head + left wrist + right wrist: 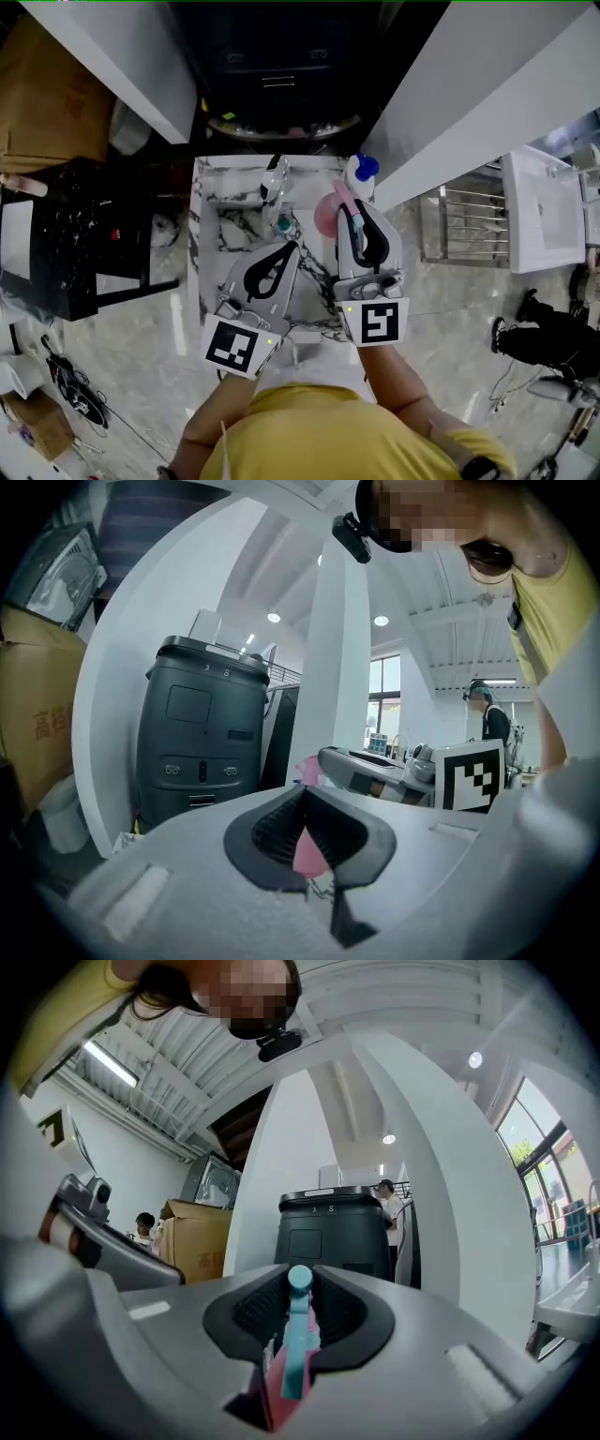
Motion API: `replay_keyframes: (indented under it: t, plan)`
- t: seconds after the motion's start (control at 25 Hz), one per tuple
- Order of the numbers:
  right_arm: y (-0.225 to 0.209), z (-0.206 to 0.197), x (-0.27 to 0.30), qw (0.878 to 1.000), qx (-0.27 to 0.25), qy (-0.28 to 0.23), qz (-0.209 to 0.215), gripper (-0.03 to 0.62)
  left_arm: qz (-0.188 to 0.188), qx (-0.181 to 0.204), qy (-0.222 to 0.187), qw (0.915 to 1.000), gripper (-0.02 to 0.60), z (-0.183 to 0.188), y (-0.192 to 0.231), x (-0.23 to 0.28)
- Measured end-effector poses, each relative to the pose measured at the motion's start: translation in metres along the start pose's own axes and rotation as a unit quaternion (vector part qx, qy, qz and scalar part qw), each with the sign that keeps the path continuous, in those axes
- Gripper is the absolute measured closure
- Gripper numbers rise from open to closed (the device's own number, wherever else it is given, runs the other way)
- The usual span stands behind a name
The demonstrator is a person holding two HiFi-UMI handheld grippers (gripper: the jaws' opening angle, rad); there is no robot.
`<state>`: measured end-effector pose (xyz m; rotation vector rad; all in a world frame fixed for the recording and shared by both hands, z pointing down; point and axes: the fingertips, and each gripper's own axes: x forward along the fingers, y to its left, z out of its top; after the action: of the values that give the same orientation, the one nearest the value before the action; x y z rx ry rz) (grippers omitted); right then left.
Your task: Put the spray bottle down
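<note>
Right gripper (pixel 360 214) grips the spray bottle (pixel 326 217) over the table (pixel 210 199) — set-down lies straight below, I judge; left gripper (pixel 291 251) is clenched empty just beside.

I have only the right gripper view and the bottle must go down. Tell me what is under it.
Observer: The pink spray bottle in the right tongs is over the right half of a marble table.
Operator: Name the closest thing.
Observer: A white bottle with a blue cap stands at the far right corner, just past the tongs.
Operator: Report the other hand.
Observer: The left tongs, shut, are over the table's middle, left of the spray bottle.
</note>
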<state>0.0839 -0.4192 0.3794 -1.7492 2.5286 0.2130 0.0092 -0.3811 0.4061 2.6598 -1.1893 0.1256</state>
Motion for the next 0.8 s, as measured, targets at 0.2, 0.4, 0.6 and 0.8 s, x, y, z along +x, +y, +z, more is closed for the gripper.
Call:
replay_keyframes:
  t: [0.2, 0.4, 0.6, 0.8]
  plan:
    - [-0.004, -0.022, 0.024, 1.0, -0.006, 0.007, -0.011, 0.526, -0.006, -0.005, 0.012, 0.9999, 0.583, -0.01, 0.018, 0.018]
    - [-0.001, -0.033, 0.045, 1.0, 0.002, 0.002, -0.016, 0.526, -0.013, -0.011, 0.024, 0.9996, 0.583, -0.019, 0.029, 0.03]
    - [0.001, -0.054, 0.059, 1.0, 0.003, 0.008, -0.018, 0.526, -0.016, -0.017, 0.035, 0.9991, 0.583, -0.029, 0.039, 0.039]
    - [0.003, -0.064, 0.071, 1.0, 0.004, 0.002, -0.02, 0.526, -0.019, -0.021, 0.045, 0.9986, 0.583, -0.036, 0.046, 0.041]
